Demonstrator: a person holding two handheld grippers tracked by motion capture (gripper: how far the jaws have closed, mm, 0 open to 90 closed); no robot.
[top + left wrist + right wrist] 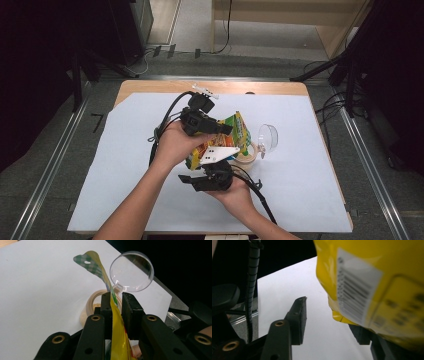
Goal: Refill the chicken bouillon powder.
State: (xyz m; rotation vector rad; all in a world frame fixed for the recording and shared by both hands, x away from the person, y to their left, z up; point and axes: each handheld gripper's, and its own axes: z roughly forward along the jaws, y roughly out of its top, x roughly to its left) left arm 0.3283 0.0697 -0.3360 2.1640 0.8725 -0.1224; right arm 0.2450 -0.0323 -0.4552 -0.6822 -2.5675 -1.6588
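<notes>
My left hand-held gripper (116,305) pinches a yellow snack bag (117,335) above the bench (300,200); my right hand-held gripper (329,320) stands open at six o'clock. The thin foil could slip onto the tape roll (92,302).

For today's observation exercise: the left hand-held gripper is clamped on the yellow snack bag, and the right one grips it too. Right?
Not quite. The right hand-held gripper is open, its jaws apart beside the yellow snack bag, as the right gripper view shows. The left hand-held gripper is indeed clamped on it.
</notes>
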